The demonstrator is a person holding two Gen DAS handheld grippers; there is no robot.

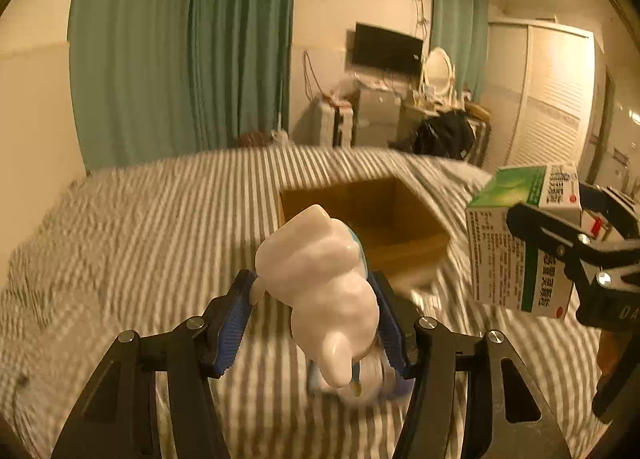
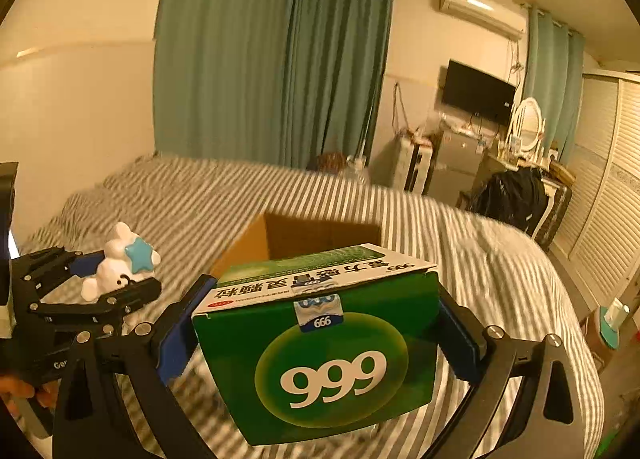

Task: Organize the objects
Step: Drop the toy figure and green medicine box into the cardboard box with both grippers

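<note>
The left hand-held gripper [image 1: 316, 323] clamps a white figurine [image 1: 320, 283]; the right hand-held gripper [image 2: 320, 335] grips a green medicine box [image 2: 320, 347]. The open cardboard box [image 1: 400, 227] sits on the bed just ahead of both, nearer the left.

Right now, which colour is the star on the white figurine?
Light blue star, clearest in the right wrist view.

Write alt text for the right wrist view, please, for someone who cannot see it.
The right gripper clamps a green medicine box marked 999, above a striped bed with an open cardboard box just beyond. At left, the left gripper holds a white toy with a blue star.
</note>
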